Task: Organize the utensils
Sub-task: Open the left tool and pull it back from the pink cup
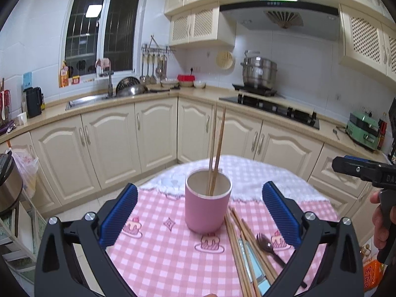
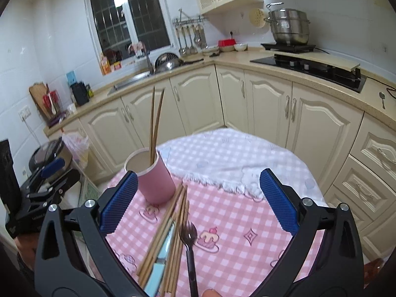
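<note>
A pink cup (image 1: 206, 205) (image 2: 153, 180) stands upright on the pink checked tablecloth (image 1: 160, 247) (image 2: 235, 212) with two wooden chopsticks (image 1: 215, 148) (image 2: 154, 123) leaning in it. Beside the cup lie several loose chopsticks (image 1: 237, 245) (image 2: 173, 230), a light blue flat utensil (image 1: 255, 267) (image 2: 160, 255) and a dark spoon (image 1: 266, 243) (image 2: 188, 237). My left gripper (image 1: 200, 217) is open, its blue pads either side of the cup and apart from it. My right gripper (image 2: 198, 203) is open above the loose utensils, holding nothing.
The small round table sits in a kitchen with cream cabinets (image 1: 153, 133). A white lace cloth (image 2: 235, 158) covers its far half. A rice cooker (image 1: 7, 185) stands at the left. The right gripper (image 1: 366, 170) and a hand (image 1: 381, 222) show in the left wrist view.
</note>
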### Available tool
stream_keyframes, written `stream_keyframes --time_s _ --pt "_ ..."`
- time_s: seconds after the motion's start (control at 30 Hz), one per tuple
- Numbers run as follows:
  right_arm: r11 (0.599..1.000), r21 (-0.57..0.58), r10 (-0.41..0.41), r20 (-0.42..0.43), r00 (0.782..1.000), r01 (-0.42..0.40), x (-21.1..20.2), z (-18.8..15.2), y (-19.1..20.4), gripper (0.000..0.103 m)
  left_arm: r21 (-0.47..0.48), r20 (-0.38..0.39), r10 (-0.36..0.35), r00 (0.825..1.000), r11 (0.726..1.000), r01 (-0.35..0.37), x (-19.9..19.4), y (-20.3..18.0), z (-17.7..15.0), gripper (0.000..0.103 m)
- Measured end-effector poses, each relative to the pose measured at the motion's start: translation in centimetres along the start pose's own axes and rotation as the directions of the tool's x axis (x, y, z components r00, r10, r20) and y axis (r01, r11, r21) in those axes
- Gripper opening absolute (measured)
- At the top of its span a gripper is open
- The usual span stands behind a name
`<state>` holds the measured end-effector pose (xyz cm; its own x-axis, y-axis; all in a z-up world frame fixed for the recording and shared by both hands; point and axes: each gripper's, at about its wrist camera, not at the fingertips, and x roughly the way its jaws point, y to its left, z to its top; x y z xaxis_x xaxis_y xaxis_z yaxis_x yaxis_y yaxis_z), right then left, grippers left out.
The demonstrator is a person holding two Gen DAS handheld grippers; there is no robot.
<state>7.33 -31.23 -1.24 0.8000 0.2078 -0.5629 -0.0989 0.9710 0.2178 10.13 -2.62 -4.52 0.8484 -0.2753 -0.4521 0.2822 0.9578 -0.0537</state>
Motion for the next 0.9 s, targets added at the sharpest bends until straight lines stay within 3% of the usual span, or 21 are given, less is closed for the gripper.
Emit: stream_keyframes --time_s 0.2,0.4,0.9 --pt "0.999 -0.035 -0.023 -0.109 0.994 0.019 2.3 -2.7 -0.3 0.097 0.029 -0.138 0.004 0.99 1.0 0.0 3.0 -0.6 -2.6 0.098" --pt "0.999 -0.04 -0.037 -0.187 0.982 0.03 4.1 -4.7 -1.1 0.097 0.047 -0.254 0.012 0.967 0.999 0.0 6.0 -1.0 -5.7 0.098" --pt "0.994 -0.1 -0.067 -0.315 0.947 0.037 7.9 -8.3 -1.1 0.097 0.094 -0.438 0.046 0.898 0.996 -0.005 12.0 -1.8 -9.9 0.098"
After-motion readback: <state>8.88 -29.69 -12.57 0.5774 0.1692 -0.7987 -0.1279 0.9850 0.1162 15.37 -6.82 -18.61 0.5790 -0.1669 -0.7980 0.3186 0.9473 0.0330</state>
